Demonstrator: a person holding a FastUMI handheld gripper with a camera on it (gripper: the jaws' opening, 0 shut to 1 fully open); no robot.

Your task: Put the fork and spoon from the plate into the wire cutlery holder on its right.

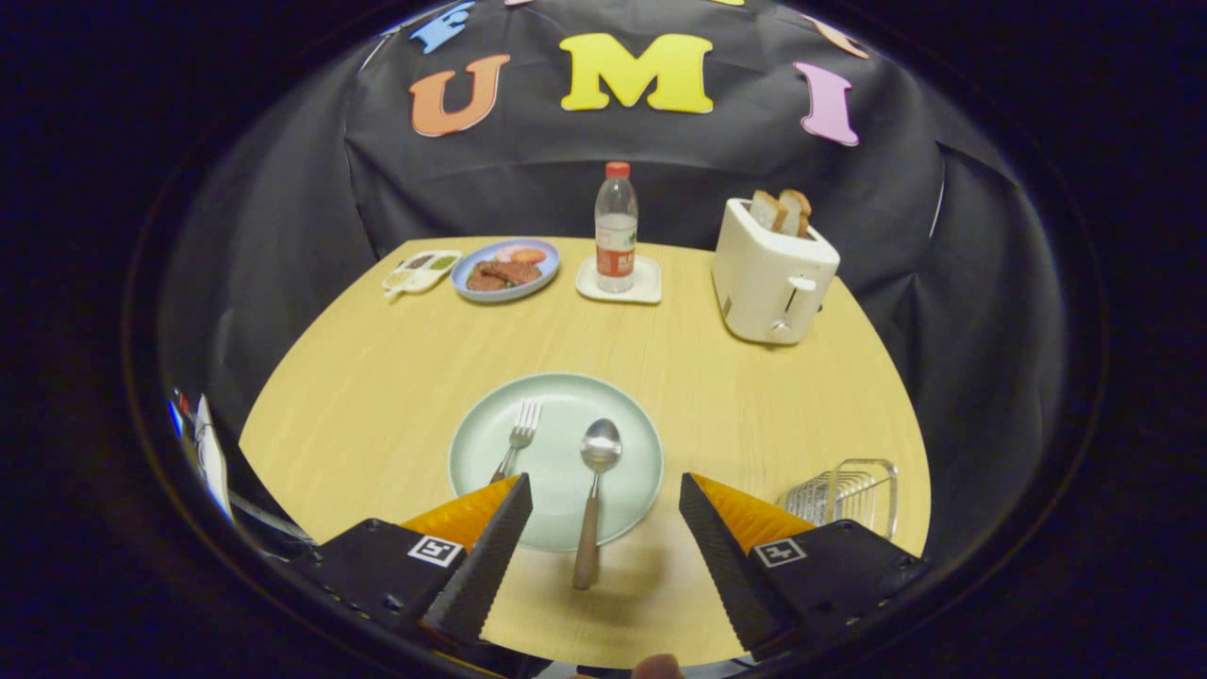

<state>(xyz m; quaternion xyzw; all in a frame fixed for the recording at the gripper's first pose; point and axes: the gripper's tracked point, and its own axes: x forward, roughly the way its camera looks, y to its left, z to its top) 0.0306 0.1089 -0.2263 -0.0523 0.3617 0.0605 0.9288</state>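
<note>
Two pieces of cutlery are not yet moved: the fork [517, 443] and the spoon [596, 490] both lie on the pale green plate [622, 424], so I judge that the task is at its very beginning and all of it is left to do. The fork lies on the left part of the plate with its tines pointing away, and its handle goes behind the left finger. The spoon lies beside it, a little apart, with its bowl on the plate and its handle reaching over the near rim onto the wooden table [377, 377]. The gripper [603, 500] is spread wide and holds nothing; the spoon handle is between the two fingers, but neither finger touches it. The wire cutlery holder [849, 490] stands on the table to the right of the plate, just beyond the right finger, and I see nothing inside it. Farther away there are a water bottle [616, 226] on a white coaster [641, 288], a white toaster [773, 273] with bread slices, a blue plate of food [505, 269] and a small sauce dish [420, 269]. About writing: the bottle has a red label, but its text is too small to read.
</note>
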